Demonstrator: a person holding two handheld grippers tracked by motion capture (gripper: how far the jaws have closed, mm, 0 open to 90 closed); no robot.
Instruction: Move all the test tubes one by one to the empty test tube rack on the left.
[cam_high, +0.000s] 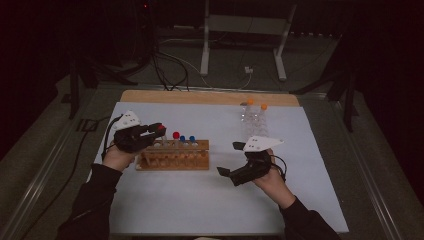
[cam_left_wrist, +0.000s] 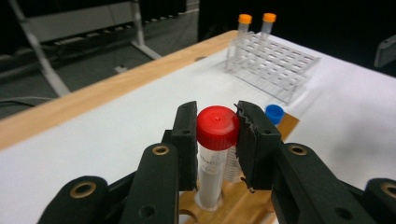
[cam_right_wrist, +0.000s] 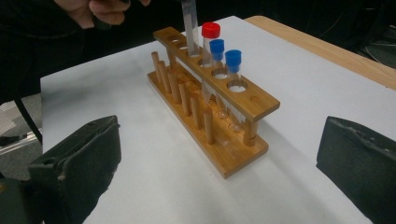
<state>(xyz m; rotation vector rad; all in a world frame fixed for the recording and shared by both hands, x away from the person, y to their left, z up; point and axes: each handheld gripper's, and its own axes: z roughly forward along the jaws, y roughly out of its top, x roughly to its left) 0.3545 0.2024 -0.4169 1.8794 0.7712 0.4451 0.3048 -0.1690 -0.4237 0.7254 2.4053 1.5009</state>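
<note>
Item: red-capped tube (cam_left_wrist: 216, 140), clear-walled, standing upright between the pads of the left gripper (cam_left_wrist: 216, 135), which is clamping its cap from both sides with the jaws drawn nearly together. The tube's long axis is running straight down from the jaws, and its lower end is sitting in a hole of the wooden rack (cam_left_wrist: 238, 205) directly beneath the gripper, so the coming move is turning on that vertical line staying true to the hole. Beyond the jaws, a blue cap (cam_left_wrist: 274, 113) is showing just past the right pad. The right gripper (cam_high: 226, 172) is resting well off to the rack's far end, jaws spread wide and holding nothing, its view looking along the rack (cam_right_wrist: 210, 107) toward the held tube (cam_right_wrist: 189, 28). The left hand is the nearer one by far.
</note>
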